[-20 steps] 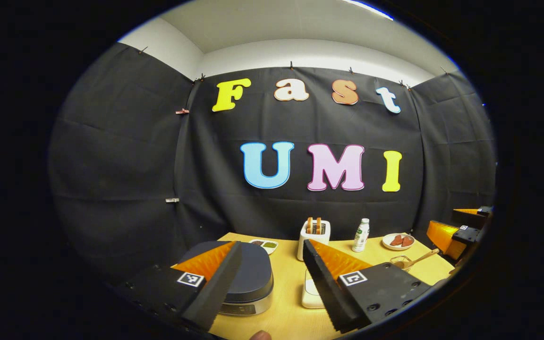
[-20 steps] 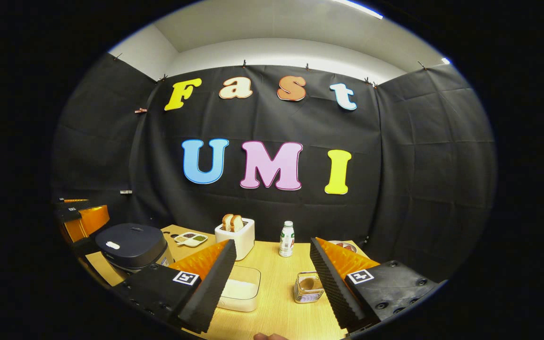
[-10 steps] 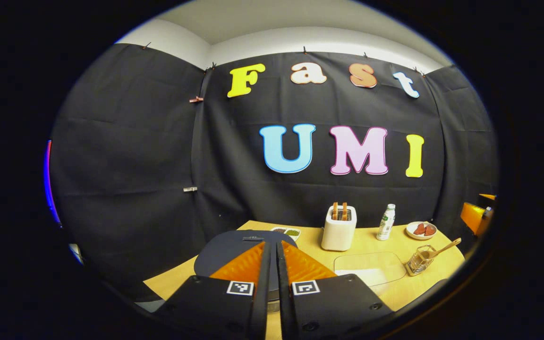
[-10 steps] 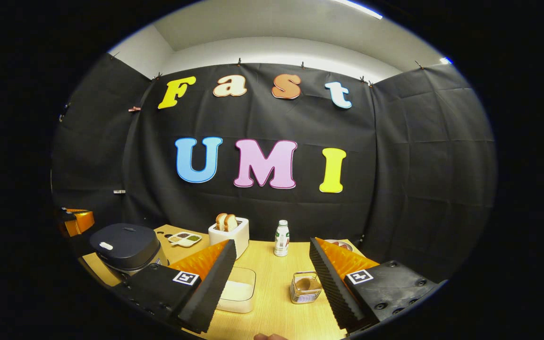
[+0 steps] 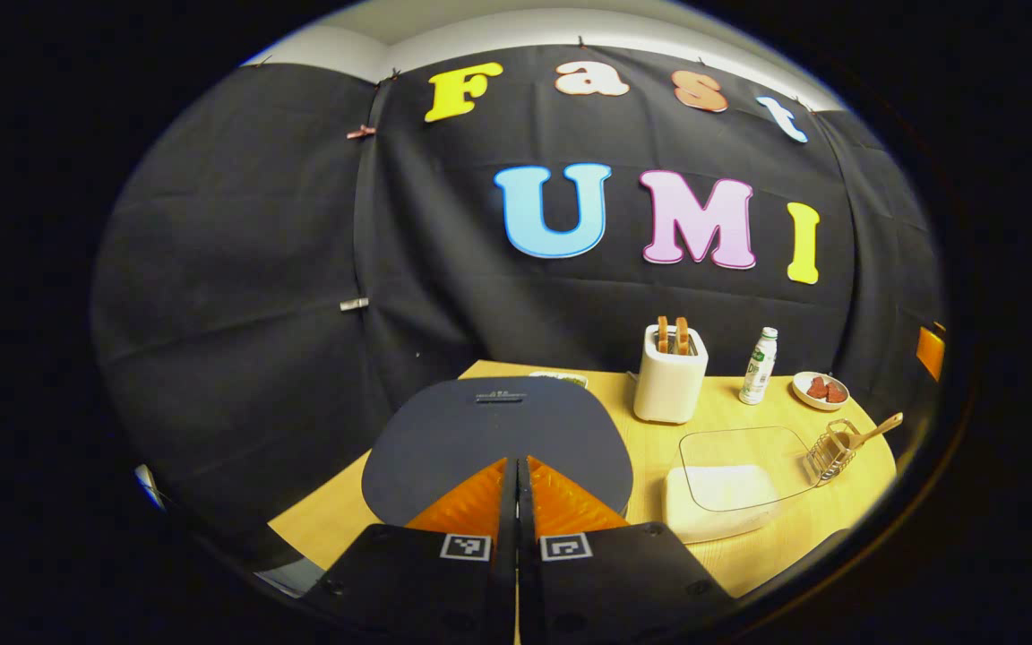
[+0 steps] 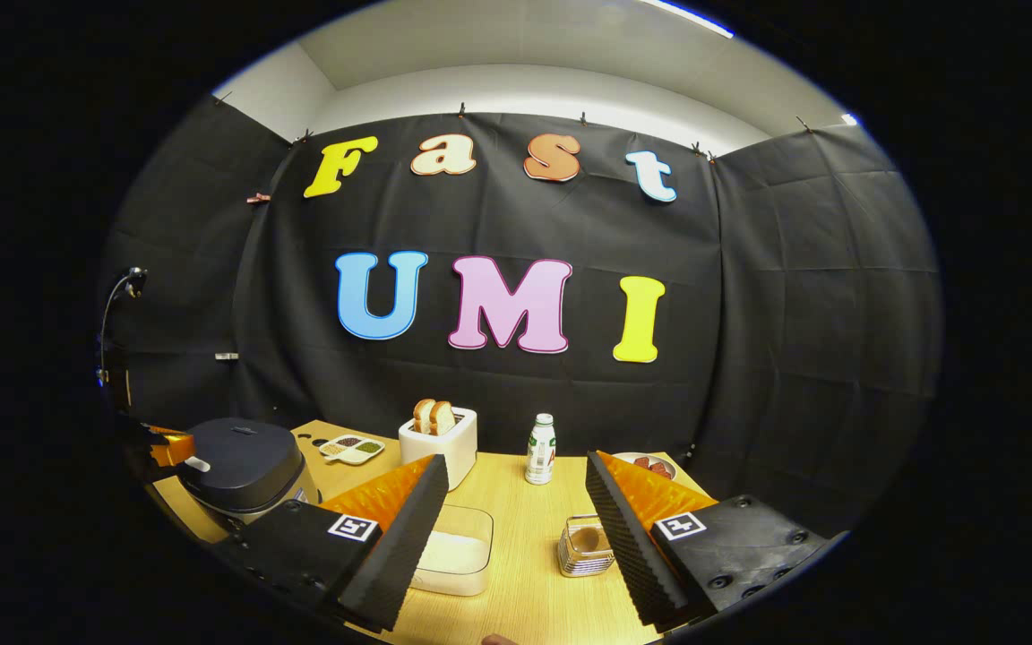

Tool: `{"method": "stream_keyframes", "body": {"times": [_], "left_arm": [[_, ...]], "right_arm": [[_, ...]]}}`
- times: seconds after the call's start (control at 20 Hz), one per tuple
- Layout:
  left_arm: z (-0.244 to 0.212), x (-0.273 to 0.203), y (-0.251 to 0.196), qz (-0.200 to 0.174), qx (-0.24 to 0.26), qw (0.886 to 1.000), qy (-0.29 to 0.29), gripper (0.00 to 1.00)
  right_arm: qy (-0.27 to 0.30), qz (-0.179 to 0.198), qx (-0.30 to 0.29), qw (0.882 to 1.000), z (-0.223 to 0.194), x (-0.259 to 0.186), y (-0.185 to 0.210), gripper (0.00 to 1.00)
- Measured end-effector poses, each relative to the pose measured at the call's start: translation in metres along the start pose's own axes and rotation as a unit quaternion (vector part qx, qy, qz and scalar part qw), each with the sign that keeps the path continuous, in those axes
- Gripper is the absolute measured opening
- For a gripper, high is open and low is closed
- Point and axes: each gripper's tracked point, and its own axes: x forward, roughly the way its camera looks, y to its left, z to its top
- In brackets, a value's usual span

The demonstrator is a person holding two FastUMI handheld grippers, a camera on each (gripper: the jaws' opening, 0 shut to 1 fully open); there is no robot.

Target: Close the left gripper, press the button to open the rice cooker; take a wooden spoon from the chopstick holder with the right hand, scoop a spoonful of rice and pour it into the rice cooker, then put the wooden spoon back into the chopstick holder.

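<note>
Two pairs of tongs work over one bench (image 5: 570, 394). In the left gripper view the left tongs (image 5: 517, 470) are pressed together, fingers meeting with nothing between them, and their tips sit over the near edge of the cooker (image 5: 498, 434), whose dark lid lies shut straight ahead of them. Whether the tips touch the lid cannot be told. To the right of these tongs lies a clear box of rice (image 5: 731, 479), and past it, farther right, the wire holder (image 5: 829, 443) with the spoon (image 5: 874, 432) leaning out of it, handle up and to the right. Beyond the box stand a toaster (image 5: 670, 381), a bottle (image 5: 759, 365) and a small plate (image 5: 821, 391).

In the right gripper view the right tongs (image 6: 516, 497) are spread wide and hold nothing. The holder (image 6: 585, 546) stands between the fingers, just beside the right one; the rice box (image 6: 455, 560) lies by the left finger, partly behind it. The cooker (image 6: 243, 466) is well off to the left, with the left tongs (image 6: 167, 445) at its far left edge. Ahead stand the toaster (image 6: 440, 439), the bottle (image 6: 540, 450) and a snack dish (image 6: 353, 448).
</note>
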Motion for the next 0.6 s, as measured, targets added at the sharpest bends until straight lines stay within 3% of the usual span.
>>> {"method": "stream_keyframes", "body": {"times": [0.35, 0.6], "left_arm": [[-0.026, 0.011, 0.003, -0.009, 0.012, 1.0, 0.027, 0.05], [-0.029, 0.009, 0.004, -0.012, -0.019, 0.999, 0.028, 0.07]], "right_arm": [[0.006, -0.003, 0.0, 1.0, -0.006, 0.004, 0.004, 0.95], [0.008, -0.004, 0.0, 1.0, -0.007, 0.003, 0.005, 0.95]]}}
